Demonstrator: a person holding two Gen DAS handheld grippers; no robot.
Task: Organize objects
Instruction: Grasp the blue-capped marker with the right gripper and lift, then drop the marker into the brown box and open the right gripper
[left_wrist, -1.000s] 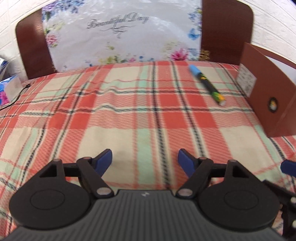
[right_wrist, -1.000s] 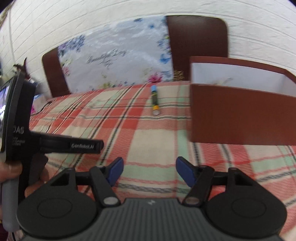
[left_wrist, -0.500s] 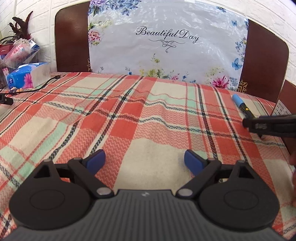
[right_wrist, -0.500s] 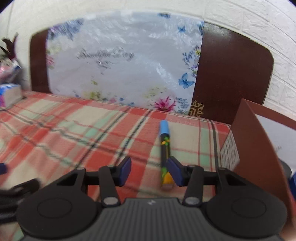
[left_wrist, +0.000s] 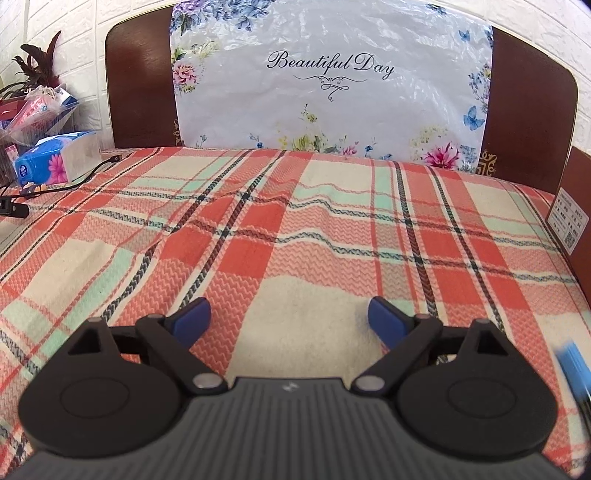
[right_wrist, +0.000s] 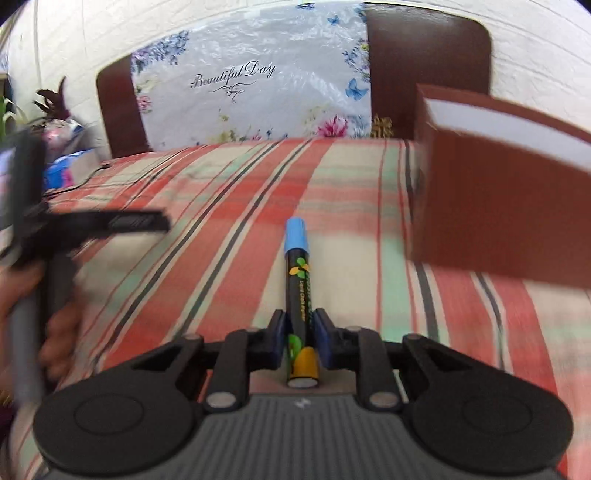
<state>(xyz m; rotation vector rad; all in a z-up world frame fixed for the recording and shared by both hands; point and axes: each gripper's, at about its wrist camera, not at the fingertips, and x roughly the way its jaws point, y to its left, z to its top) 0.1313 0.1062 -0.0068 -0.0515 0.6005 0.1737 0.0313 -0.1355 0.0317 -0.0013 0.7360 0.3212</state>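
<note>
Over the plaid bed (right_wrist: 229, 258): right tool (right_wrist: 301, 325) clamped on the blue-capped marker (right_wrist: 298, 291), cap toward 12 o'clock. Left tool (left_wrist: 290, 319) wide, empty. Step: carrying. Next, probably: swing toward 2 o'clock, over the brown box (right_wrist: 509, 206), then release.

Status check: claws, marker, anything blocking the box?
Right claw just closed, shut on marker. Left claw open, empty over plaid cloth. Box ahead right, path looks clear.
</note>
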